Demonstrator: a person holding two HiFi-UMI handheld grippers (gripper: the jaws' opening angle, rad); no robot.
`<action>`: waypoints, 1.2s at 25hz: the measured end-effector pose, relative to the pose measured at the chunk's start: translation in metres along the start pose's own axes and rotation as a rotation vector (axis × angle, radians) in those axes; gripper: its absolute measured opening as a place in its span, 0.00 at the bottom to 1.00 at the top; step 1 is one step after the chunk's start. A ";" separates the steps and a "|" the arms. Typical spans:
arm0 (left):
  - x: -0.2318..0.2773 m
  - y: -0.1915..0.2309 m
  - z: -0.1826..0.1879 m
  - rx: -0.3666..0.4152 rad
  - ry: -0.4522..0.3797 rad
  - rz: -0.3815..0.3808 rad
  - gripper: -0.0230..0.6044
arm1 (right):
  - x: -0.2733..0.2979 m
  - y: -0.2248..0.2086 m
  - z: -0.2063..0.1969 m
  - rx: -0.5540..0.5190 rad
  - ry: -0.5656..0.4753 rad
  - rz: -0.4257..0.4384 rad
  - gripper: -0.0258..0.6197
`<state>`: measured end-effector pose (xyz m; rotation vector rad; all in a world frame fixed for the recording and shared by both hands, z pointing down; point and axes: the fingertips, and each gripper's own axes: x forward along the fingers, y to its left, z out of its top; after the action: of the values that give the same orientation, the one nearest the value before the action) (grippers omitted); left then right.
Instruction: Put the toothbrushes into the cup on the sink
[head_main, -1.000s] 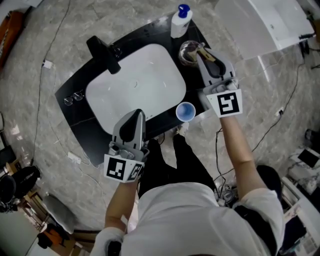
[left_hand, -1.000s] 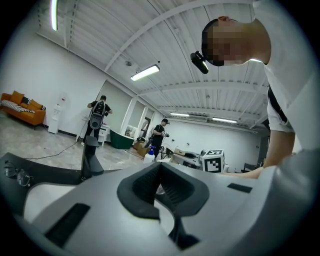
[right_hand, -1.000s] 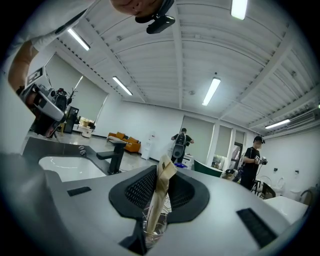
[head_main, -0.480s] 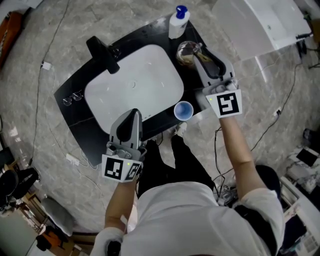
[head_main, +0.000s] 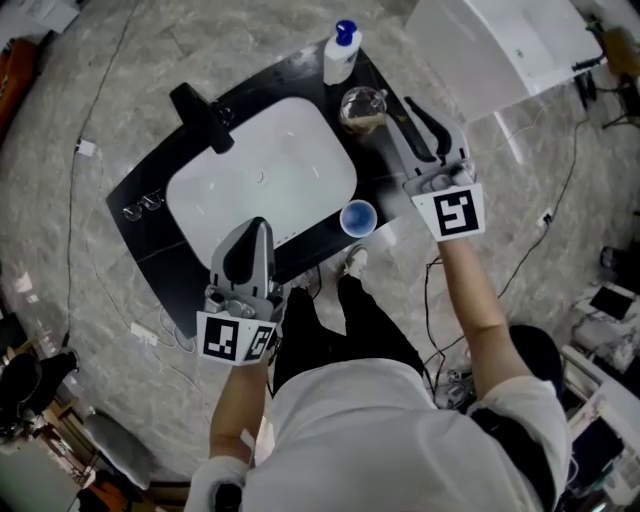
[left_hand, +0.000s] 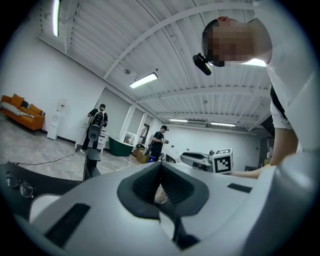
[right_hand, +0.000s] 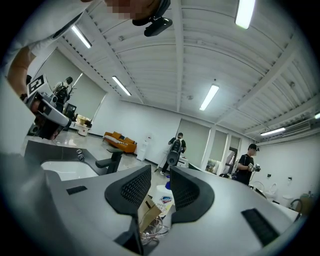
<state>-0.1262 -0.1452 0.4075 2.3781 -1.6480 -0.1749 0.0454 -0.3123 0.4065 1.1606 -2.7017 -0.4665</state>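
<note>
A blue cup (head_main: 358, 217) stands upright on the front rim of the black sink counter (head_main: 140, 180). At the counter's back right is a clear glass jar (head_main: 362, 108) with brown card-like pieces in it; a toothbrush cannot be made out. My right gripper (head_main: 412, 108) hovers just right of that jar, open, with nothing between its fingers. Past the right gripper (right_hand: 160, 176) I see the jar (right_hand: 152, 230) and the brown card. My left gripper (head_main: 257, 228) is shut and empty over the front edge of the white basin (head_main: 260, 180). The left gripper (left_hand: 160, 167) has its pads together.
A white soap bottle (head_main: 338, 55) with a blue pump stands behind the jar. A black faucet (head_main: 200, 115) rises at the back left, and eyeglasses (head_main: 140, 205) lie on the left end. A white tabletop (head_main: 490, 40) is at the upper right; cables cross the marble floor.
My right gripper has drawn back from over the glass jar to its right side. The left gripper has stayed at the basin's front edge.
</note>
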 end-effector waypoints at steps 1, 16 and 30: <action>-0.001 0.001 0.003 0.003 -0.003 -0.001 0.04 | -0.003 -0.003 0.002 0.000 0.000 -0.011 0.25; -0.014 0.019 0.039 0.039 -0.074 -0.018 0.04 | -0.076 -0.033 0.050 0.019 -0.007 -0.161 0.13; -0.032 0.019 0.082 0.057 -0.166 -0.029 0.04 | -0.144 -0.017 0.093 0.241 -0.012 -0.259 0.12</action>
<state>-0.1743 -0.1326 0.3323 2.4910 -1.7119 -0.3435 0.1303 -0.1978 0.3096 1.5865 -2.6846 -0.1820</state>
